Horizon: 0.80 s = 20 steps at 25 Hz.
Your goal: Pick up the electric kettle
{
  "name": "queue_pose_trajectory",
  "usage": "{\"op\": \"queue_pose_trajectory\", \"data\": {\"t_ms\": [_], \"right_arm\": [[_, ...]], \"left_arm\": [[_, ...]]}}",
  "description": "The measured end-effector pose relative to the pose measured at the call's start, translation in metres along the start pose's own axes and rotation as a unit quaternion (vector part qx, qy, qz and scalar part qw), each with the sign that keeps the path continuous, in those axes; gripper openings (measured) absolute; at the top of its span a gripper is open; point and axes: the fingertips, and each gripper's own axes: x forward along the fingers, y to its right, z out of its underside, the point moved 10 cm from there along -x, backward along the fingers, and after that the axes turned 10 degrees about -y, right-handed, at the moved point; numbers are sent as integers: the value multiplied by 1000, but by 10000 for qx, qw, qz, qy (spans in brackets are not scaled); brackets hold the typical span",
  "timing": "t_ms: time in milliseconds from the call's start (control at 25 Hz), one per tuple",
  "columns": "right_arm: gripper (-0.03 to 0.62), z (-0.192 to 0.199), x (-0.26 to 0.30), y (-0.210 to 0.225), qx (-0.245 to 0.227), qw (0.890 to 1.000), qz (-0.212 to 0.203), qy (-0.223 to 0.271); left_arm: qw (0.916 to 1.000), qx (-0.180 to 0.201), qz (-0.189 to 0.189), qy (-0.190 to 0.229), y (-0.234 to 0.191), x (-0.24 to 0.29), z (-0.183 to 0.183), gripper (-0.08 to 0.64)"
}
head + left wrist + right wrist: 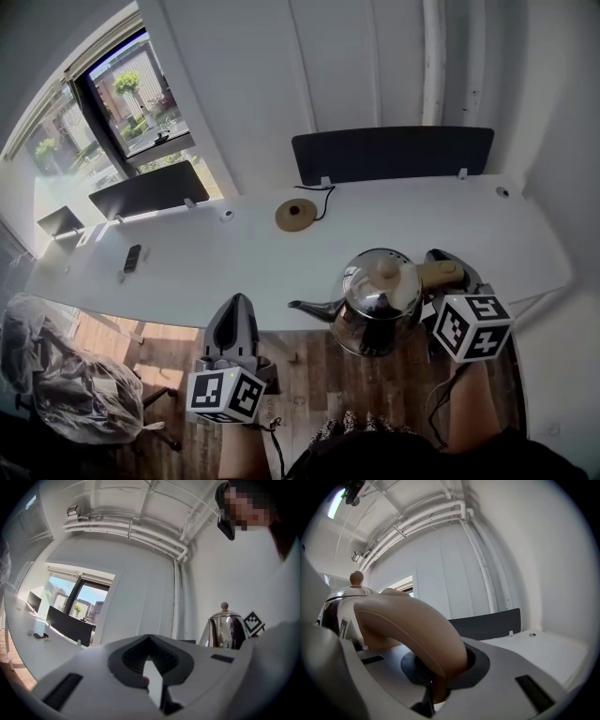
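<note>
The electric kettle (380,300) is shiny chrome with a dark spout pointing left and a tan handle (441,275). It hangs at the near edge of the white table (216,262), partly over the floor. My right gripper (448,272) is shut on that handle, and in the right gripper view the tan handle (408,625) fills the jaws of the right gripper (436,681), with the kettle lid (347,590) at the left. My left gripper (234,314) is off the table's near edge, shut and empty. In the left gripper view the left gripper (152,667) points level, with the kettle (225,630) at the right.
The kettle's round tan base (295,214) lies on the table further back, its cord running to a dark divider panel (392,153). A second panel (150,187) and a phone (132,258) are at the left. A plastic-covered chair (66,375) stands on the wood floor.
</note>
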Motion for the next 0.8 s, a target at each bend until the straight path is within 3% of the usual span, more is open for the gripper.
{"op": "queue_pose_trajectory", "data": {"t_ms": [800], "right_arm": [[29, -12, -13, -5, -91, 9998, 28, 157]], "left_arm": [[9999, -98, -1, 79, -1, -2, -9, 2]]}}
